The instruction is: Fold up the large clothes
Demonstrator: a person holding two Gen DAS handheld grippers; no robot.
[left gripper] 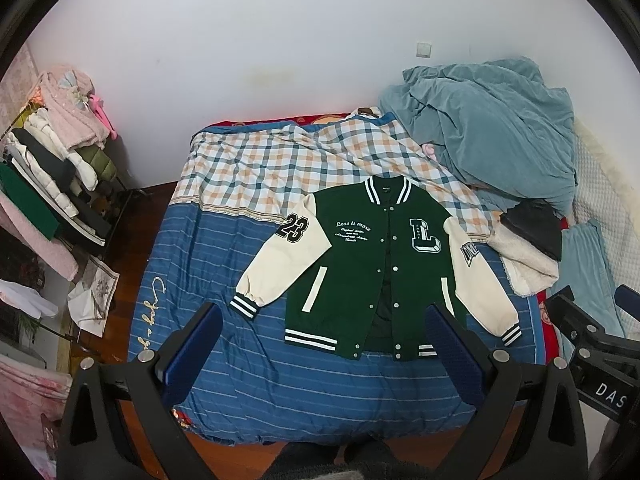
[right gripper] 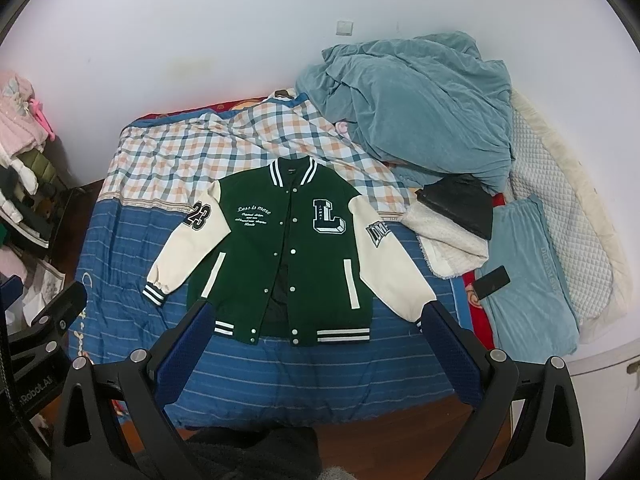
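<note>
Nearest to me, my left hand-held gripper (left gripper: 324, 344) hangs above the foot of the bed with its blue pads spread as wide as they go, nothing between them. My right hand-held gripper (right gripper: 320, 340) is the same: jaws fully apart, empty, tilted steeply down at the bedding. Neither touches any cloth.

Just beyond the fingertips lies the jacket (left gripper: 372, 268), green-bodied with cream sleeves, flat and face up on the blue striped quilt (left gripper: 248, 376). Its snaps are mostly undone (a dark lining shows along the lower opening). Both sleeves spread outward and down, the striped cuffs resting on the quilt, and the striped hem points toward me. A "23" patch sits on one sleeve, a large "L" on the chest.

Past the collar, a checked sheet (left gripper: 256, 164) covers the far half of the bed. To the right of it a rumpled teal blanket (right gripper: 420, 96) is heaped against the wall, with a dark folded item (right gripper: 460, 208) on a fleecy white piece (right gripper: 448, 248) just below it. A phone (right gripper: 494, 281) lies on the teal pillow (right gripper: 532, 288) at the right edge. On the left, a clothes rack (left gripper: 48, 168) stands beside the bed.
</note>
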